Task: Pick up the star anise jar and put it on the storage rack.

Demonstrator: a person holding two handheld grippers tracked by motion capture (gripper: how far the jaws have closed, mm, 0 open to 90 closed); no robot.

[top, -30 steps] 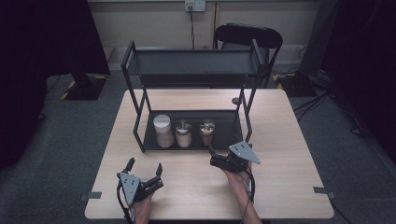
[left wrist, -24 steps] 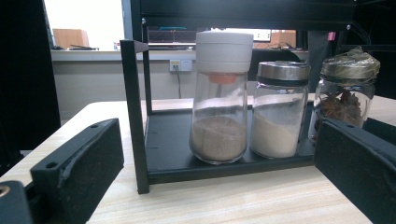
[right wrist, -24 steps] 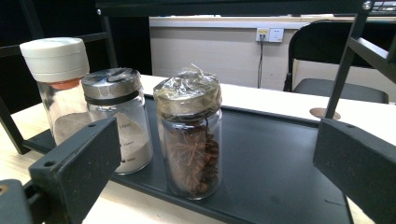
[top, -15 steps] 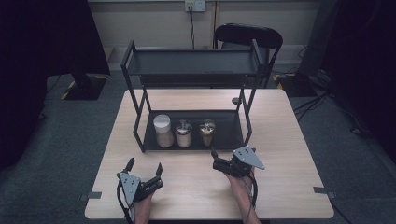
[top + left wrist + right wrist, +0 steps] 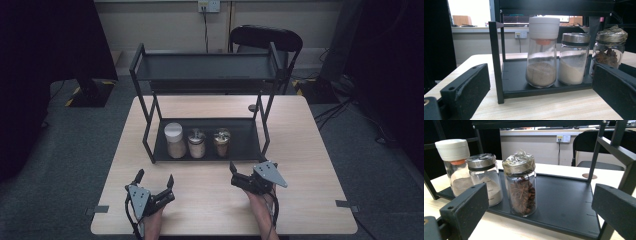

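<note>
A black two-tier rack (image 5: 240, 145) stands mid-table. On its lower shelf (image 5: 564, 195), three jars line up at the left: a white-capped jar of brown powder (image 5: 174, 140) (image 5: 542, 55), a metal-lidded jar of pale powder (image 5: 196, 143) (image 5: 573, 60), and a foil-topped jar of star anise (image 5: 222, 142) (image 5: 522, 187). My left gripper (image 5: 155, 179) rests near the front edge, open and holding nothing, facing the white-capped jar. In front of the rack's right half, my right gripper (image 5: 239, 174) is open and holds nothing, with the anise jar just beyond its jaws.
The upper shelf (image 5: 205, 67) overhangs the jars, and its posts (image 5: 496, 62) (image 5: 599, 152) frame the opening. A small round disc (image 5: 252, 107) lies on the table behind the rack. A black chair (image 5: 265, 37) stands at the far side. The shelf's right half is bare.
My right gripper has drawn back a little from the rack toward the table's near edge. The left gripper and the jars have not moved.
</note>
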